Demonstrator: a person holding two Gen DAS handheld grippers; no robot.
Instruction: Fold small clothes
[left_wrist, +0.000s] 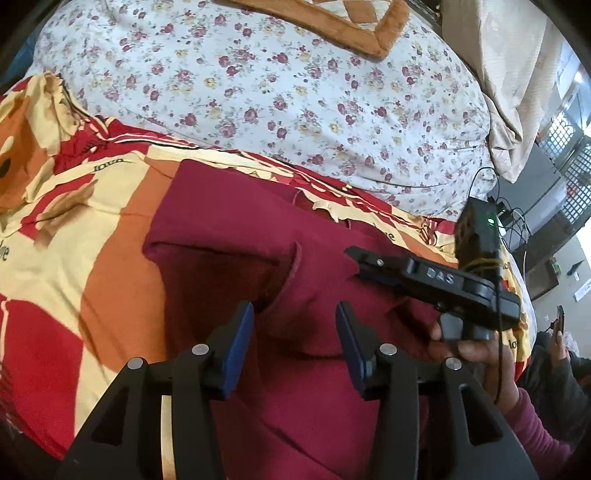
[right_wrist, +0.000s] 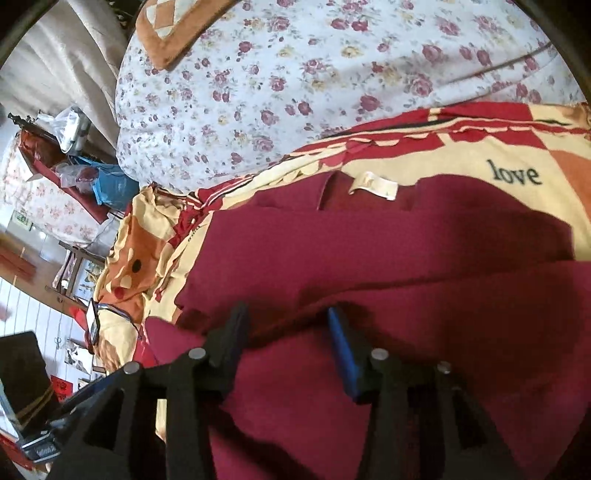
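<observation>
With both the left tongs (left_wrist: 295, 325) and right tongs (right_wrist: 286, 328) held released over the maroon garment (left_wrist: 266, 236) spread on the bed's patterned blanket (left_wrist: 74, 221), several layers, or seemingly the blanket, could be pinched together.

— What stays out of sight?
— The maroon garment (left_wrist: 295, 229) runs off the bottom edge in both views; gripper frames cover its near part.
— And the white neck label (right_wrist: 375, 187)?
— Too small to read (print illegible). Shelf clutter (right_wrist: 74, 155) blurs together.
</observation>
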